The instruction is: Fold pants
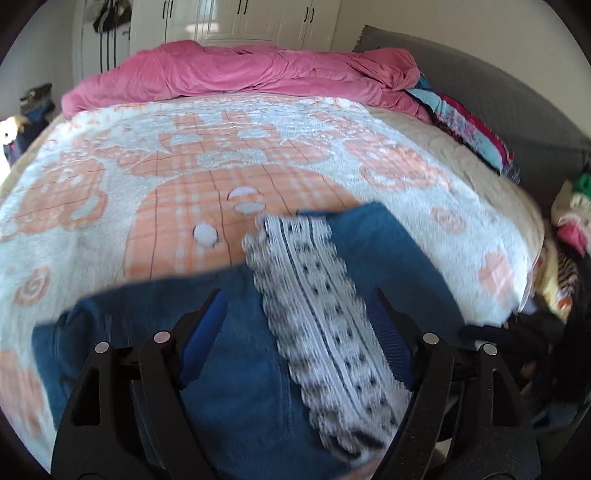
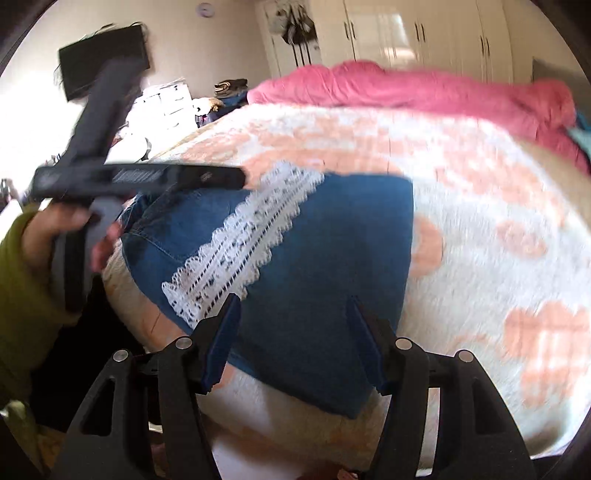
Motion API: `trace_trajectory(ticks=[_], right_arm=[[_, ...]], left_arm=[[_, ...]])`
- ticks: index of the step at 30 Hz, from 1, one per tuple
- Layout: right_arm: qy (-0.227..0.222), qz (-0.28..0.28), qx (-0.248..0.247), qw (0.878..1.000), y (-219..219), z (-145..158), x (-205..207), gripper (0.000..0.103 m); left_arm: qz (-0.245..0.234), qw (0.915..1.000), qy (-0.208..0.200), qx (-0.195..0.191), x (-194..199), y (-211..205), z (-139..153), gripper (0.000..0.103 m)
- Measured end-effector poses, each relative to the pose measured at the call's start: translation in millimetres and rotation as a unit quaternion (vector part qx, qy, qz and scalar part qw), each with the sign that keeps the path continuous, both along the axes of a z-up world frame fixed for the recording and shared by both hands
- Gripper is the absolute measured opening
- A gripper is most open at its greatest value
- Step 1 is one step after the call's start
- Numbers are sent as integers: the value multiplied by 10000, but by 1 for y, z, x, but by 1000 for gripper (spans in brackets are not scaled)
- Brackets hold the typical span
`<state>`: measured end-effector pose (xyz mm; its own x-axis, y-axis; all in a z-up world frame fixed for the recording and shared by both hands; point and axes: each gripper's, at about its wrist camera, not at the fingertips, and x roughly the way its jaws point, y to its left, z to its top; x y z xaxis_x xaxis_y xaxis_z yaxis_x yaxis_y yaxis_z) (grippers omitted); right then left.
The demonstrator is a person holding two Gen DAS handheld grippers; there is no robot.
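Blue denim pants [image 1: 236, 354] with a white lace strip [image 1: 317, 321] lie folded on the near edge of the bed. My left gripper [image 1: 299, 295] is open just above them, one finger on each side of the lace. In the right wrist view the pants [image 2: 332, 266] lie as a folded block with the lace [image 2: 243, 240] running diagonally. My right gripper [image 2: 291, 295] is open and empty over their near edge. The left gripper's body [image 2: 140, 177] and the hand that holds it show at the left.
The bed carries a white and peach patterned blanket [image 1: 184, 177]. A pink duvet [image 1: 240, 74] is bunched at the far side. Colourful clothes [image 1: 469, 125] are piled along the grey headboard at the right. White wardrobes [image 2: 424, 33] stand behind.
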<state>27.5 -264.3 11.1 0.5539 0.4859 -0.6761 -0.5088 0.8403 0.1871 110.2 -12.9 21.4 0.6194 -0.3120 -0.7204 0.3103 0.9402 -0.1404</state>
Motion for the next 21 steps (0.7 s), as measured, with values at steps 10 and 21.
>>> trace_trajectory(ticks=[10, 21], right_arm=[[303, -93, -472, 9984, 13, -26, -6, 65], [8, -427, 1168, 9922, -23, 2, 3, 80]], left_arm=[[-53, 9972, 436, 598, -31, -8, -45, 76], [283, 9990, 190, 297, -55, 9, -17, 84]])
